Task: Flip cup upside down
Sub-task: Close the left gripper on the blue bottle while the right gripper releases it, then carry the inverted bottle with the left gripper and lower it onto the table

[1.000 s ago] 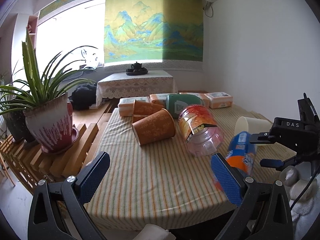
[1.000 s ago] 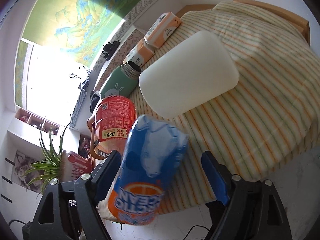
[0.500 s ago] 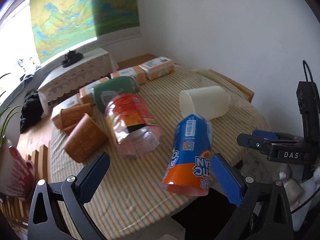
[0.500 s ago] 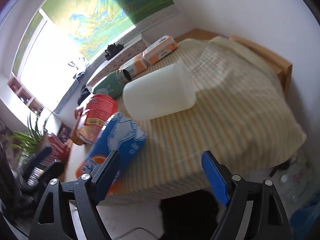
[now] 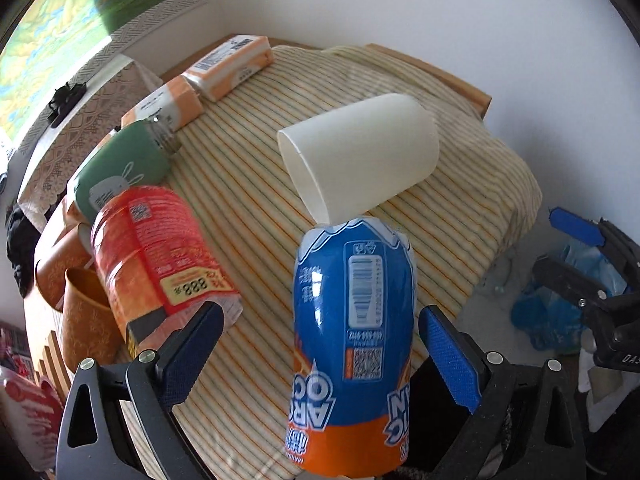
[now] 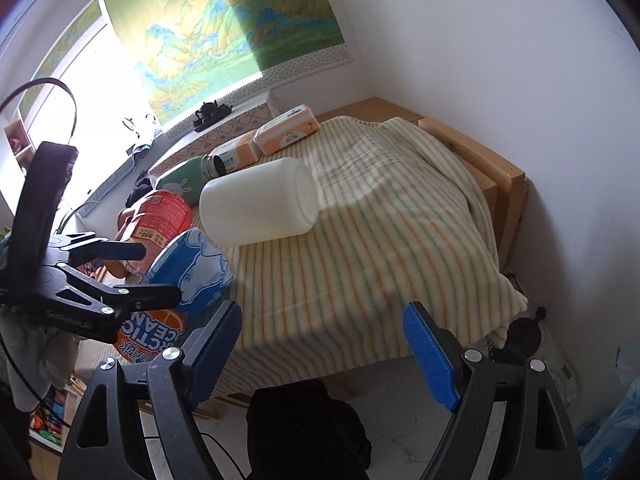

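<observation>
A blue and orange cup (image 5: 352, 344) lies on its side at the near edge of the striped tablecloth (image 5: 460, 216); it also shows in the right wrist view (image 6: 188, 280). My left gripper (image 5: 320, 356) is open, its blue pads either side of that cup without touching. A white plastic cup (image 5: 360, 160) lies on its side just behind it, also seen from the right wrist (image 6: 260, 204). My right gripper (image 6: 320, 348) is open and empty, off the table's front right edge.
A red-labelled clear jar (image 5: 160, 248), a green flask (image 5: 120, 176), orange paper cups (image 5: 80, 312) and tissue packs (image 5: 232, 64) lie on the left and back of the table. A wooden table edge (image 6: 500, 176) and white wall bound the right.
My left gripper swung right and moved in until its pads flank the blue cup. My right gripper pulled back and away from that cup, toward the table's right front.
</observation>
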`<action>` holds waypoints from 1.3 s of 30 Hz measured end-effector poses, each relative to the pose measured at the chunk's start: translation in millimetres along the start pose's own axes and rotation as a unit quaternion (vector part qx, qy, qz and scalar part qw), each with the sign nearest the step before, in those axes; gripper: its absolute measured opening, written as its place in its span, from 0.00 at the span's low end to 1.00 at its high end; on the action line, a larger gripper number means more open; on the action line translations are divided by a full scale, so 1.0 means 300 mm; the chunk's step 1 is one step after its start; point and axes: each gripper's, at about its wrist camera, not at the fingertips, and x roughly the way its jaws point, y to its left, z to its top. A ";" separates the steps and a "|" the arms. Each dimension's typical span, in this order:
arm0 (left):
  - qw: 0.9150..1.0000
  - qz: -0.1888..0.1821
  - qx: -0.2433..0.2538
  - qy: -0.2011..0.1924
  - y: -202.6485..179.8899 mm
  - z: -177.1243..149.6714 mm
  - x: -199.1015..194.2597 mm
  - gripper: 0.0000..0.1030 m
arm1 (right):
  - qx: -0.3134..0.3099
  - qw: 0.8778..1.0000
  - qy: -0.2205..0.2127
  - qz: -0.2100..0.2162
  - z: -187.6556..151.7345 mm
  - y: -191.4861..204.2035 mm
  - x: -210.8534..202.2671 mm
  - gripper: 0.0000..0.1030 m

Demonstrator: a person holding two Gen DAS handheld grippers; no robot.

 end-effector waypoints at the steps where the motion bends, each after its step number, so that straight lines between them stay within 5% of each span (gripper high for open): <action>1: 1.000 -0.001 0.007 0.005 -0.009 0.009 0.008 0.96 | 0.002 1.000 0.000 0.000 0.000 -0.004 0.004 0.77; 10: 0.998 0.003 0.035 0.046 -0.052 0.061 0.056 0.85 | 0.015 1.000 0.003 0.007 -0.003 -0.037 0.008 0.77; 16: 0.999 0.002 0.032 0.042 -0.047 0.052 0.048 0.70 | 0.016 1.000 0.002 0.006 0.000 -0.037 0.008 0.77; 24: 1.000 -0.012 0.007 0.024 -0.010 0.018 0.024 0.69 | 0.015 1.000 0.002 0.004 -0.005 -0.025 0.008 0.77; 33: 0.995 -0.021 -0.059 -0.080 0.048 -0.071 -0.117 0.69 | 0.010 1.000 0.007 0.009 -0.005 -0.009 0.016 0.77; 39: 0.977 -0.009 -0.114 -0.182 0.067 -0.155 -0.199 0.69 | -0.001 1.000 0.007 0.008 -0.005 0.020 0.026 0.77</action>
